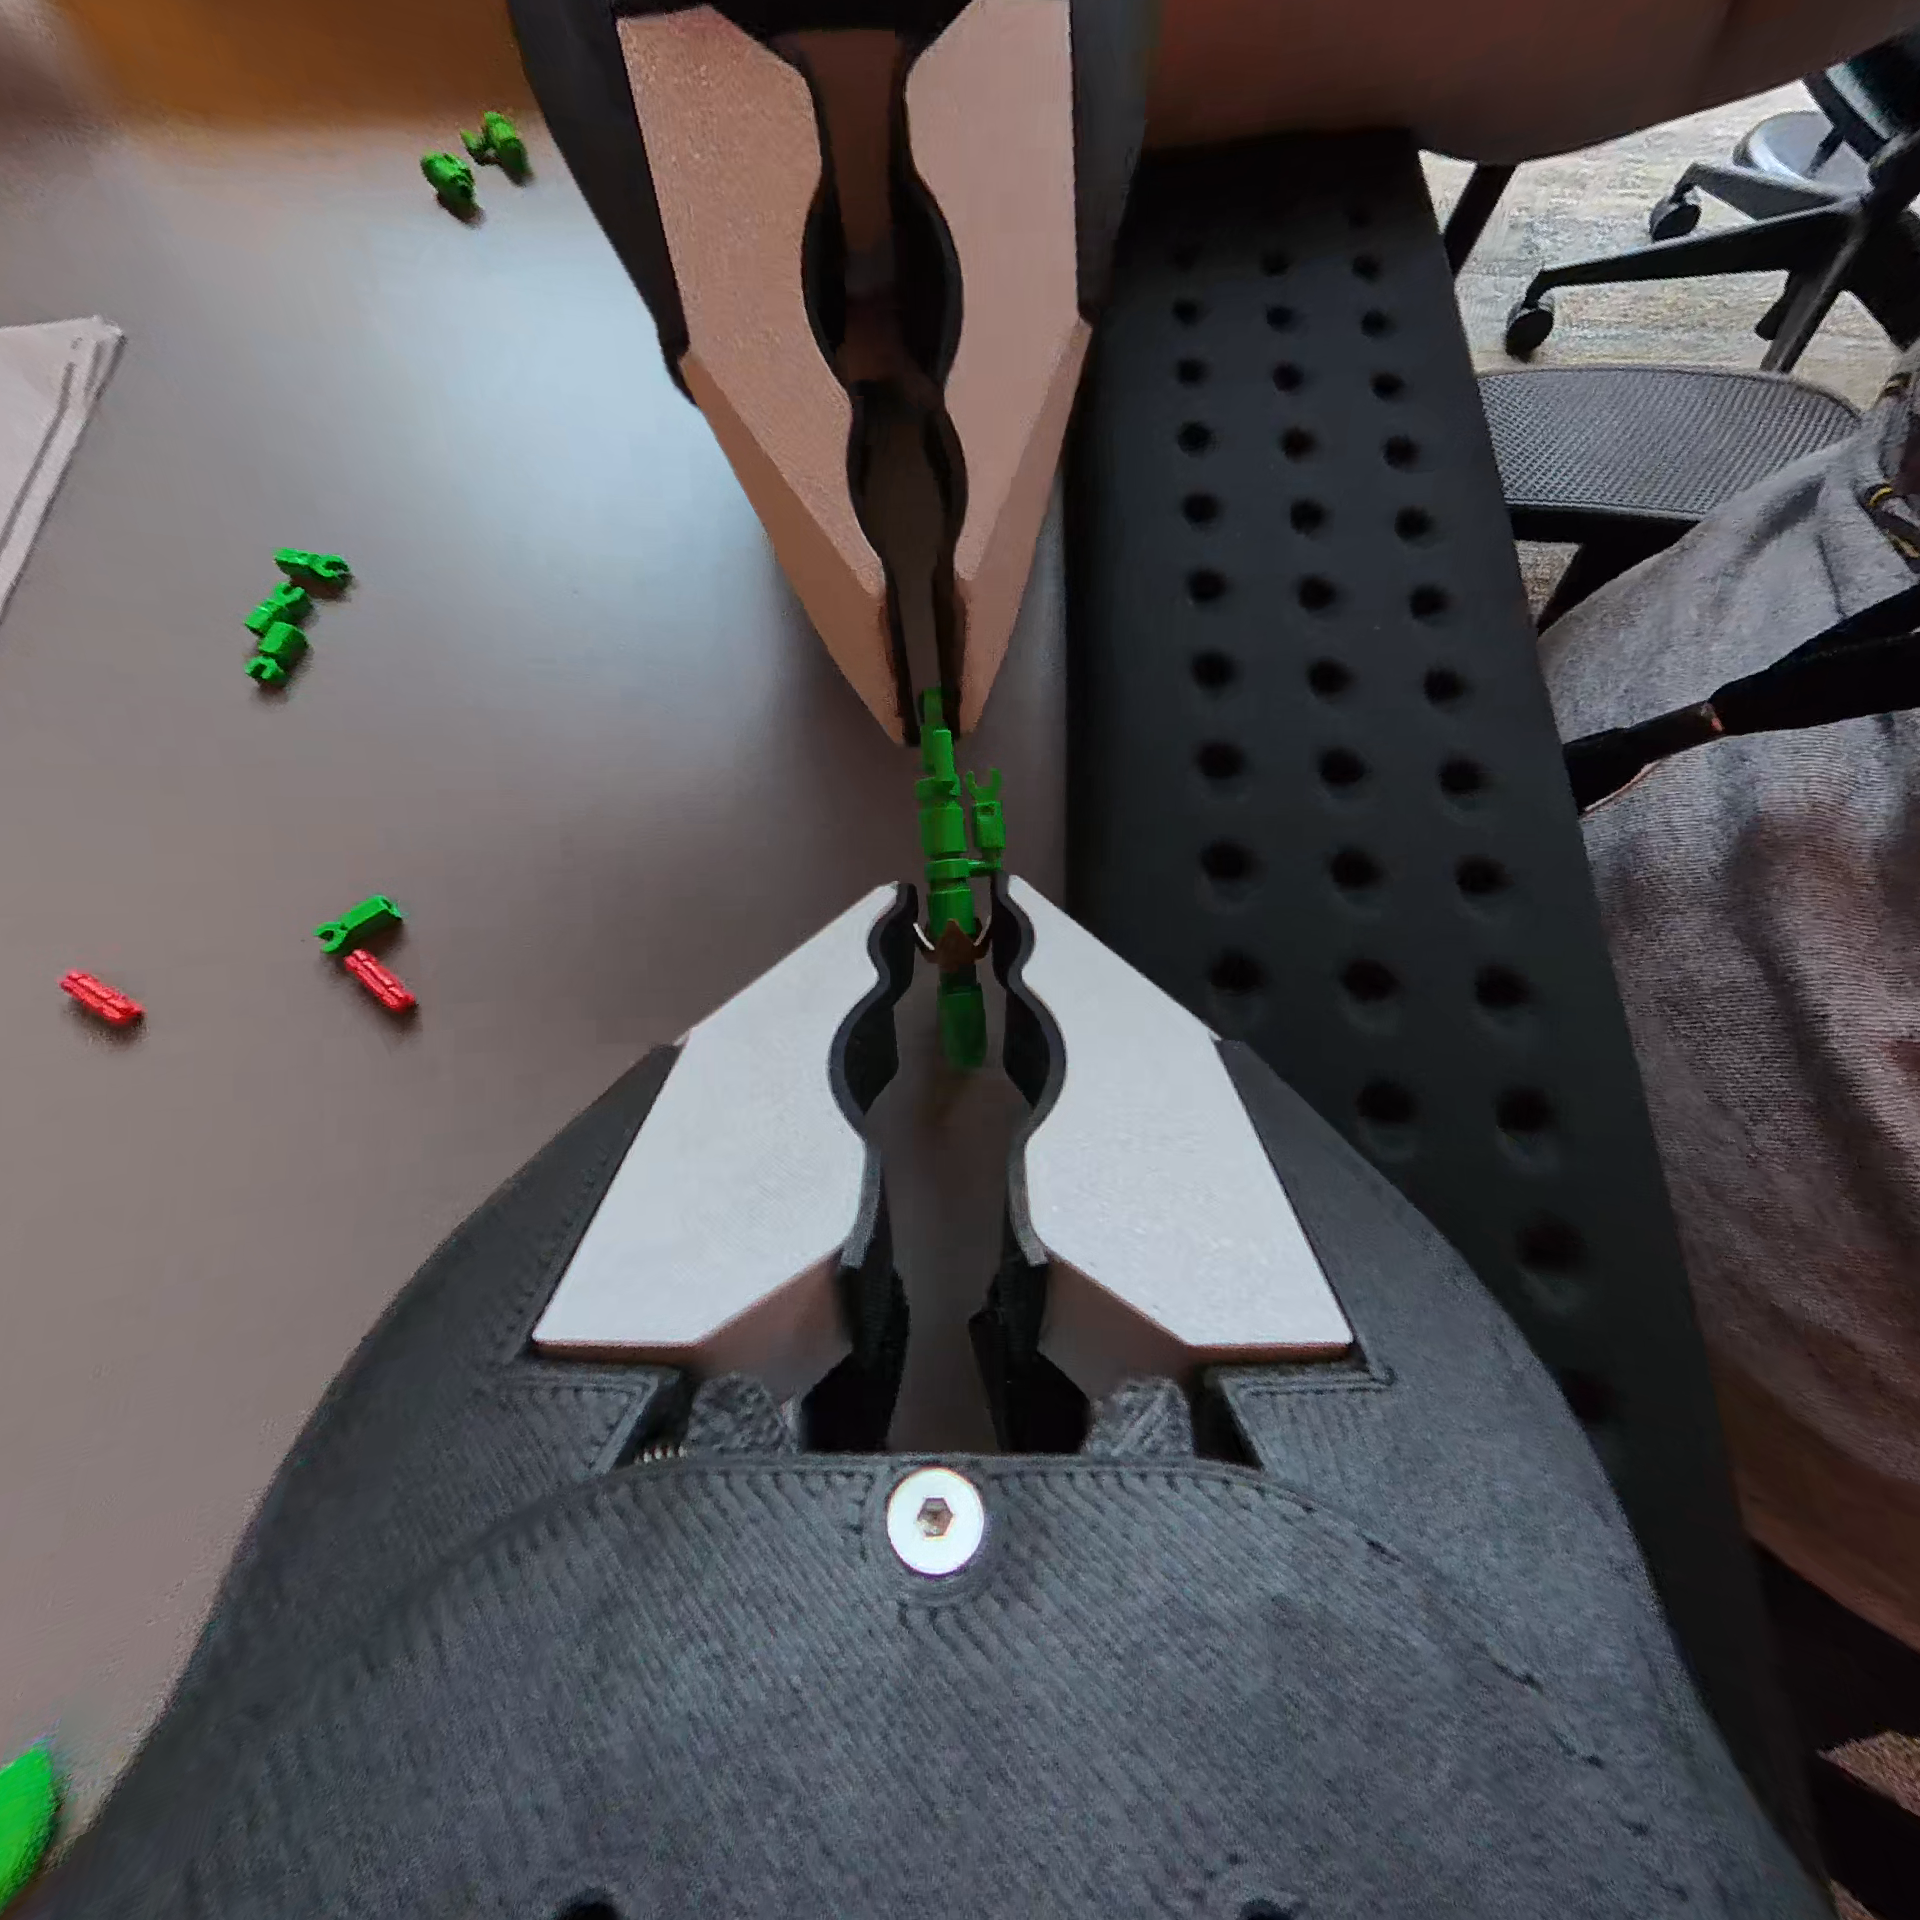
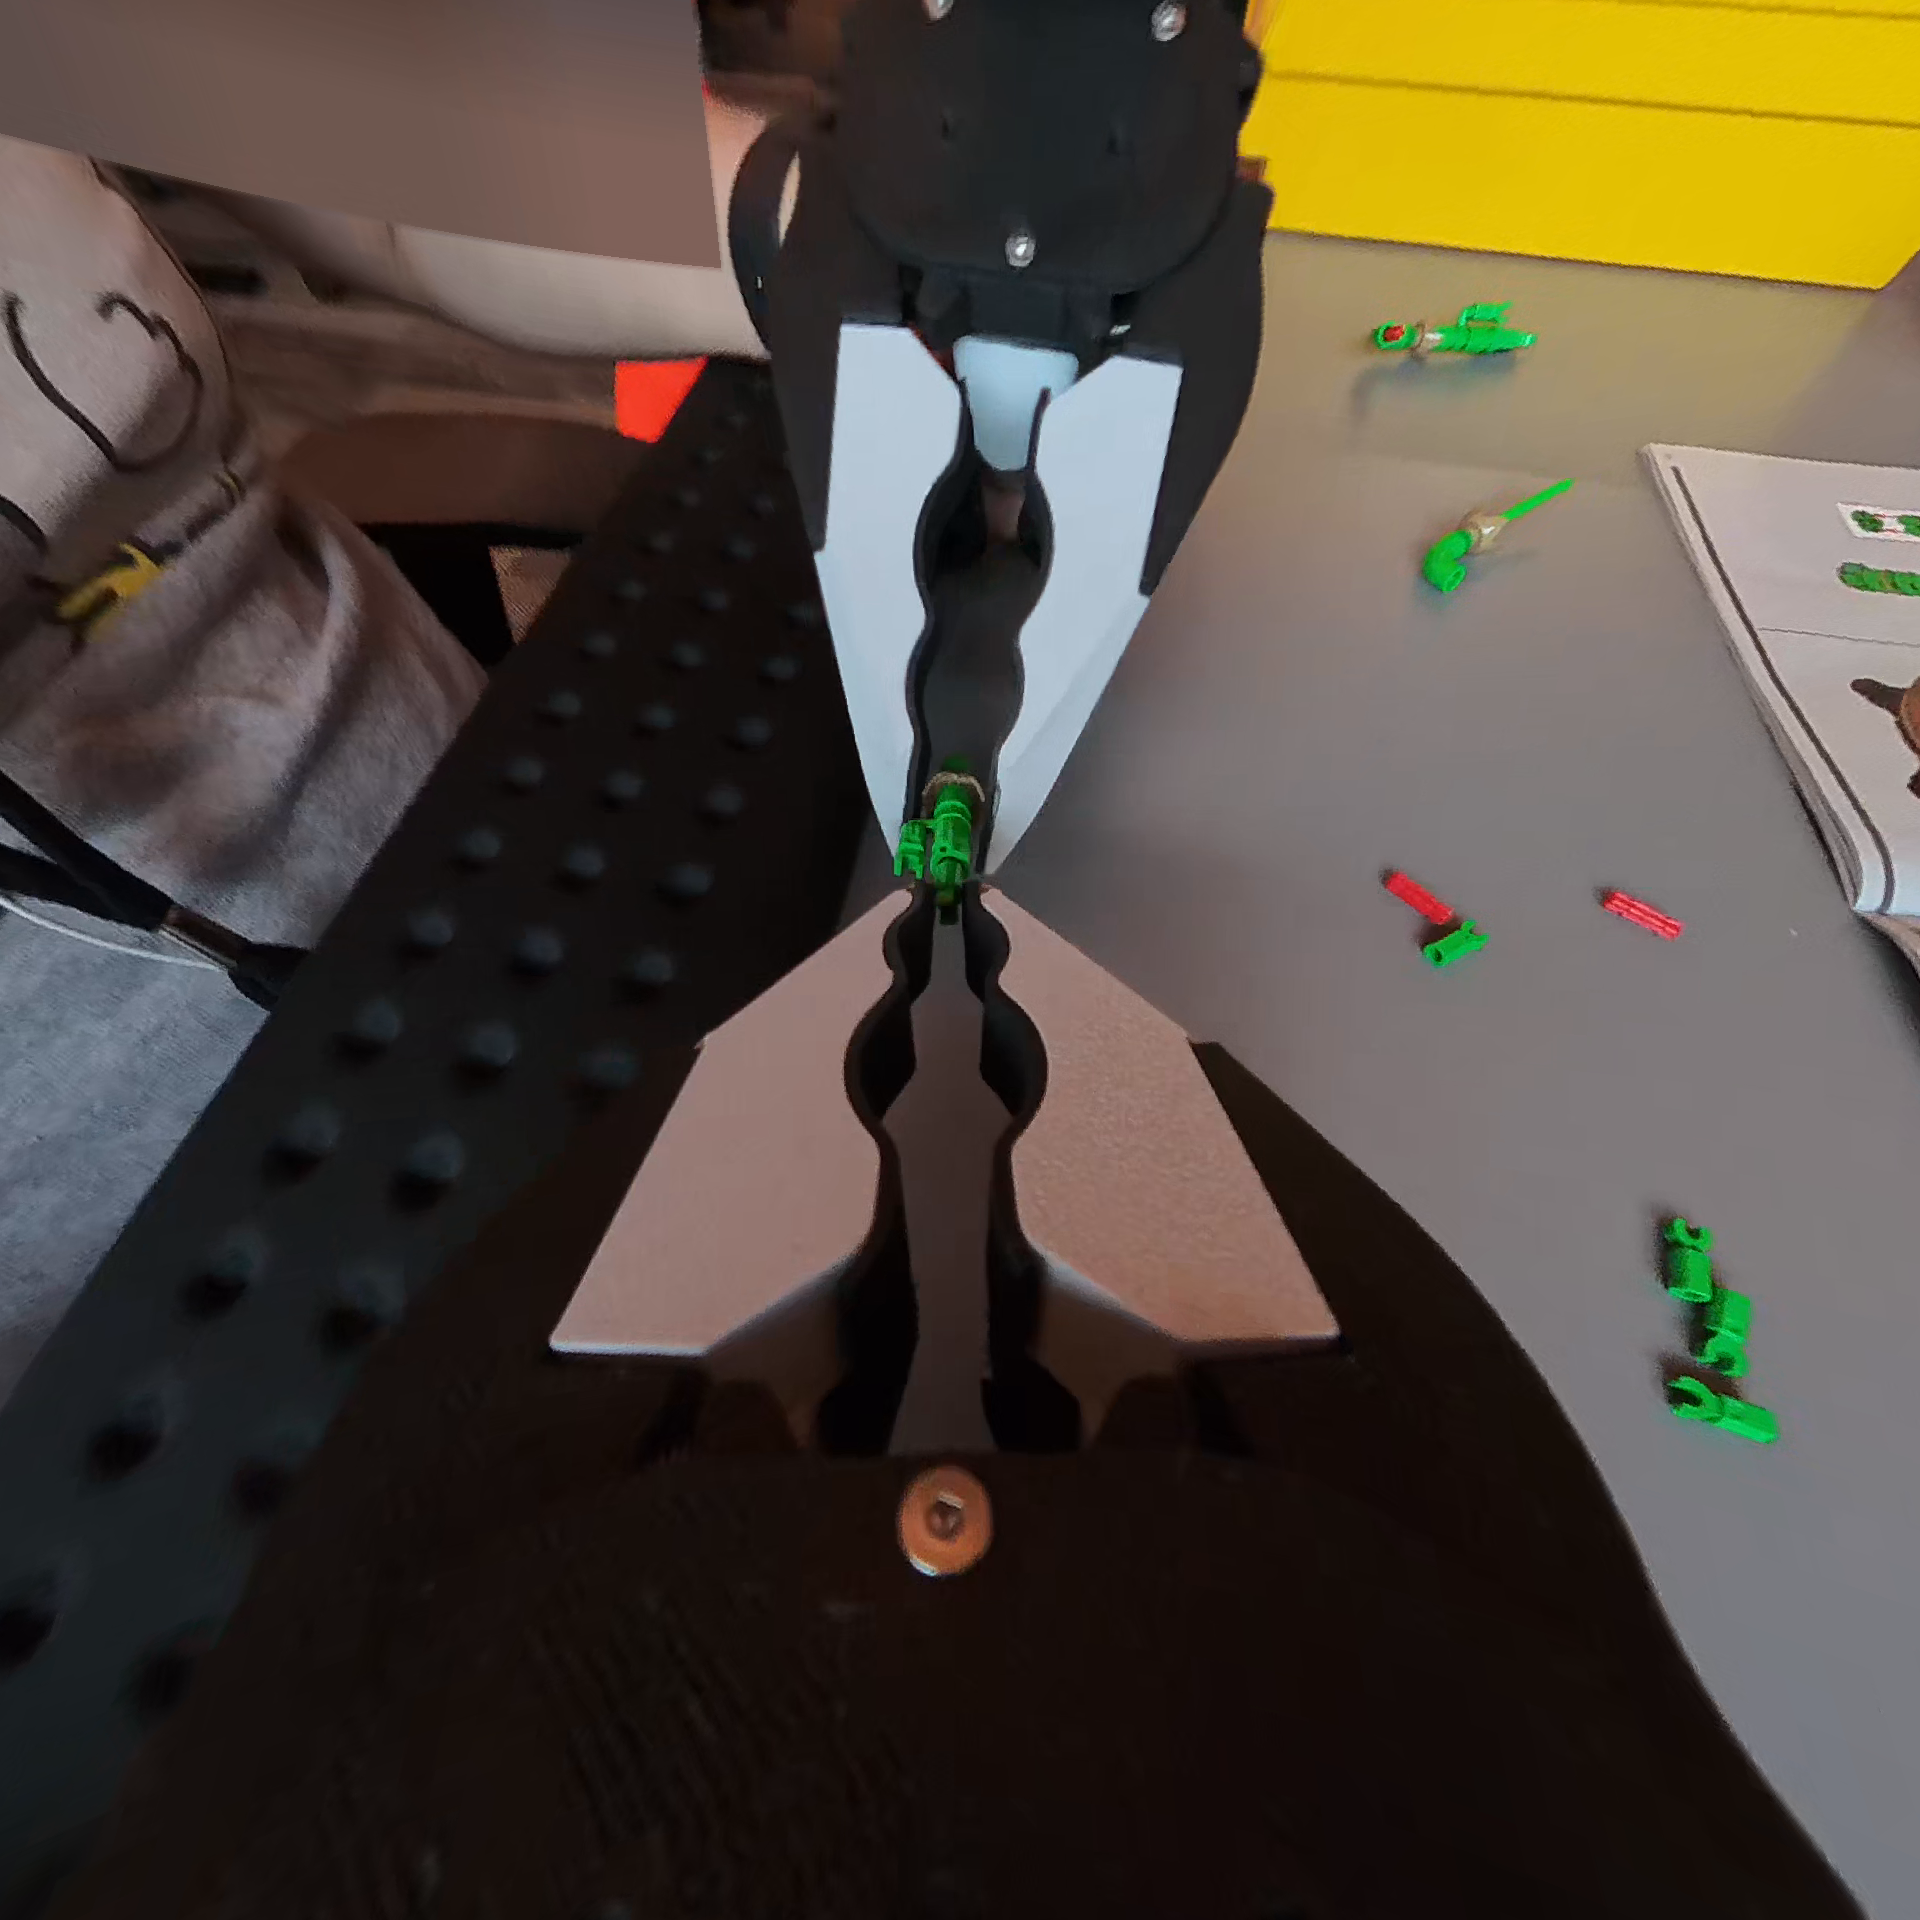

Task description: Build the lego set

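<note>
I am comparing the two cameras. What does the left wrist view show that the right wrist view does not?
Only the left: office chairs on carpet.

Only the right: a yellow box, a booklet and two finished stems on the table.

Both: the green stem gripped from opposite ends by the left gripper and right gripper, loose green clips, two red pins, the studded black plate.

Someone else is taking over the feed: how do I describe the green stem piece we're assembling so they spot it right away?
Start at the black perforated board along the table edge. Beside it the left tongs and right tongs meet tip to tip, and the green stem is held in the air between them. Unlike the loose green clips on the table, it is a long stacked rod with a brown collar.
</note>
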`<state>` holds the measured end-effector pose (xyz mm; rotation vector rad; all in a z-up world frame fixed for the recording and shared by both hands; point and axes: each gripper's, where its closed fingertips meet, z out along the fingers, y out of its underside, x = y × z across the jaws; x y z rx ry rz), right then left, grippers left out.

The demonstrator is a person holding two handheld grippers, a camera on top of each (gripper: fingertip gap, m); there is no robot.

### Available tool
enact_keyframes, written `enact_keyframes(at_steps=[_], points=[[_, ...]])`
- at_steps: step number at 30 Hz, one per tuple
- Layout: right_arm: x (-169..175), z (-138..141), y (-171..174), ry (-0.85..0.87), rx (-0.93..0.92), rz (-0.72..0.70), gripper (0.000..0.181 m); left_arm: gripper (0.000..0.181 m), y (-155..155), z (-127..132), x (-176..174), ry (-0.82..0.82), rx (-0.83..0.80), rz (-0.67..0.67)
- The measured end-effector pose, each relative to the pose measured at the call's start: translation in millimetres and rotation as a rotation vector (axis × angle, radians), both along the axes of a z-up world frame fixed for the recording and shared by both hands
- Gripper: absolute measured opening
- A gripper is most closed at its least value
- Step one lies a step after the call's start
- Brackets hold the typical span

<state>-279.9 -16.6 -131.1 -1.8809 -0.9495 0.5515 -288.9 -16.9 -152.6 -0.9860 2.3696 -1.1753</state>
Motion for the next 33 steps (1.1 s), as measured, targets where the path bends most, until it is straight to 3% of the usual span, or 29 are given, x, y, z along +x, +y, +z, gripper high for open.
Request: enact_keyframes(at_steps=[8,33], points=[[4,-25,-3,-0.245,0.034,-0.02,0.008,0.013,-2,-10,1,0.032,0.03,-0.018],[5,-28,-2,-0.301,0.079,-0.051,0.004,0.014,3,-11,3,-0.009,0.093,0.01]])
